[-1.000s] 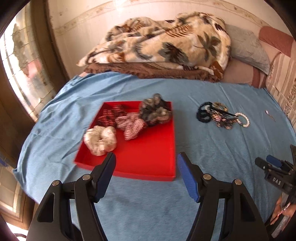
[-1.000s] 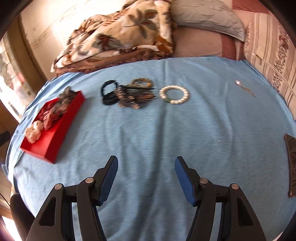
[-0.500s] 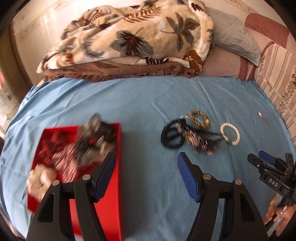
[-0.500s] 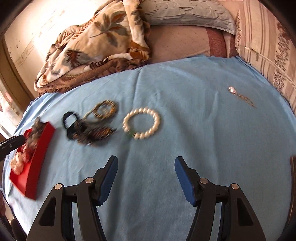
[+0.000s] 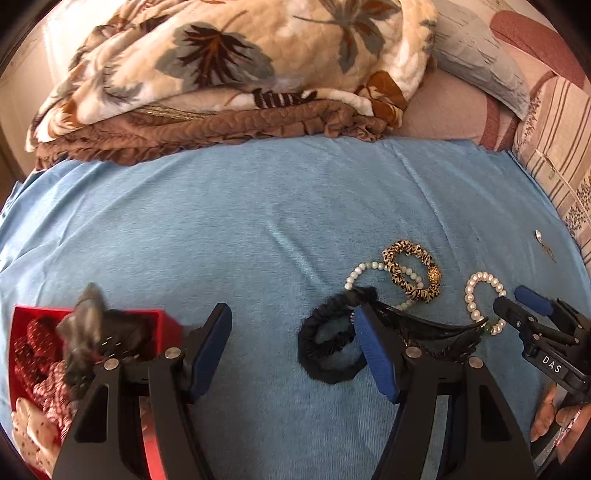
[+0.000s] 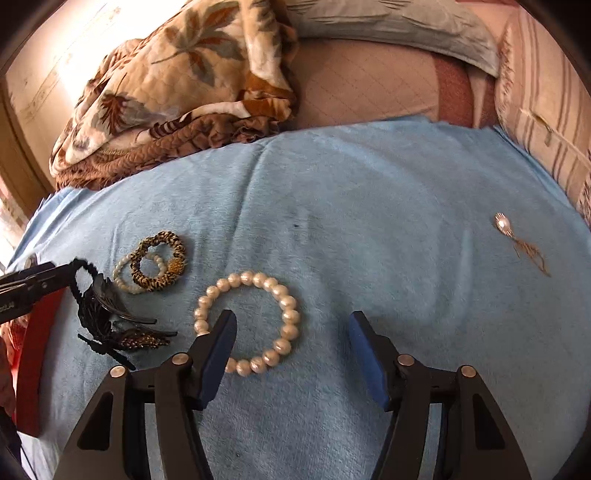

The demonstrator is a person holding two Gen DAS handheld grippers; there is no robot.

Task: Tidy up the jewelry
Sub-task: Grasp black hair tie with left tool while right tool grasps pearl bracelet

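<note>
My left gripper (image 5: pixel 295 354) is open and empty, low over the blue bedspread, with a black scrunchie (image 5: pixel 327 349) just by its right finger. A black hair claw (image 5: pixel 428 332), a leopard-print scrunchie (image 5: pixel 412 271) and a thin pearl strand (image 5: pixel 364 271) lie beside it. My right gripper (image 6: pixel 291 350) is open and empty, its left finger over the near edge of a pearl bracelet (image 6: pixel 249 319). The red tray (image 5: pixel 162 323) with several scrunchies sits at lower left in the left wrist view.
A pearl earring with a gold chain (image 6: pixel 517 240) lies far right on the blue bedspread (image 6: pixel 369 206). A floral blanket (image 5: pixel 229 62) and pillows (image 6: pixel 388 18) are piled at the back. The other gripper shows at each view's edge.
Both grippers have moved forward and closer to the jewelry pile. The left one swung right, off the tray. The right one closed in on the pearl bracelet.
</note>
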